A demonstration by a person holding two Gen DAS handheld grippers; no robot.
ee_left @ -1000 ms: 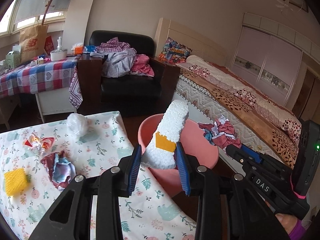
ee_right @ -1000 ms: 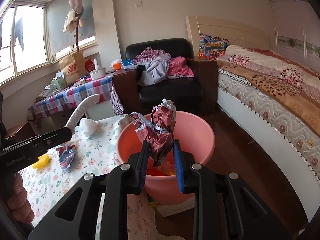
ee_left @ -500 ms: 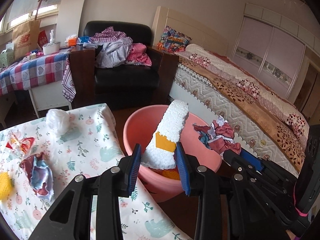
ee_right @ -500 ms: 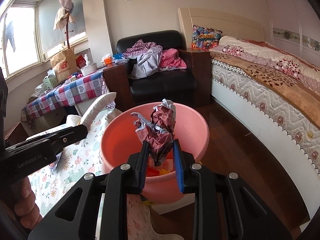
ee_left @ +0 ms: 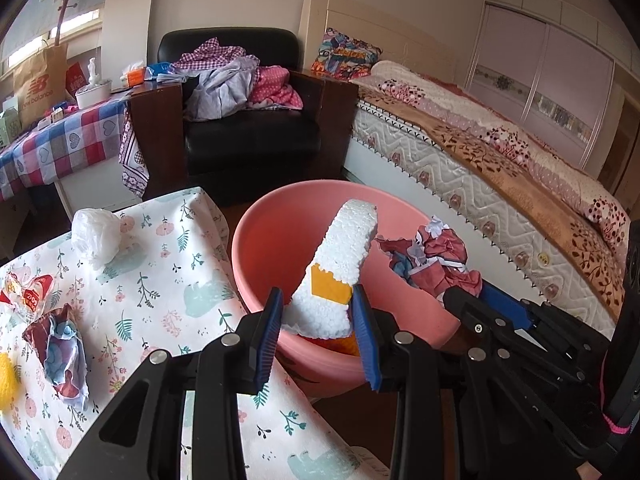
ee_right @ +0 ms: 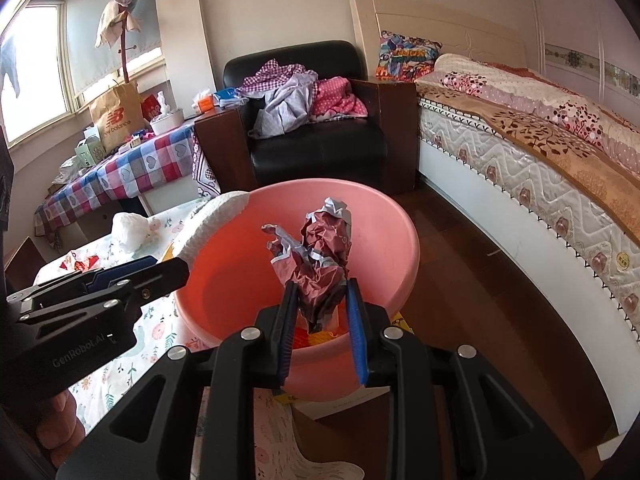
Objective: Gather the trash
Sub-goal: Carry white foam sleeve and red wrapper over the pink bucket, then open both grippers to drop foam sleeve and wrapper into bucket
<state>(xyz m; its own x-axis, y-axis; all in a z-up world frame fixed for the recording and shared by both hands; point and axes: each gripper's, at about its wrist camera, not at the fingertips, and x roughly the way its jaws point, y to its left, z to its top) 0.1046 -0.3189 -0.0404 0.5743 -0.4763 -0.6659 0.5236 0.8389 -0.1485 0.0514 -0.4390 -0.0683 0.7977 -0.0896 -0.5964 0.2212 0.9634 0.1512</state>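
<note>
My left gripper [ee_left: 318, 316] is shut on a white foam piece [ee_left: 340, 268] with an orange patch, held over the near rim of the pink basin [ee_left: 276, 236]. My right gripper [ee_right: 320, 312] is shut on a crumpled maroon wrapper [ee_right: 320, 256], held over the same basin [ee_right: 392, 240]. The wrapper and right gripper also show at the right of the left wrist view [ee_left: 436, 264]. On the floral tablecloth [ee_left: 160, 280] lie a white plastic wad [ee_left: 96, 236], a red snack wrapper [ee_left: 28, 292], a crumpled maroon-and-blue wrapper [ee_left: 60, 352] and a yellow piece [ee_left: 8, 380].
Orange and yellow trash lies in the basin's bottom [ee_right: 316, 336]. A black armchair [ee_left: 248, 136] piled with clothes stands behind, a bed [ee_left: 500, 168] to the right, and a checked-cloth table [ee_left: 60, 140] with a paper bag to the left.
Both grippers have moved forward and lower over the basin with their pieces still held. The basin looms larger in both views.
</note>
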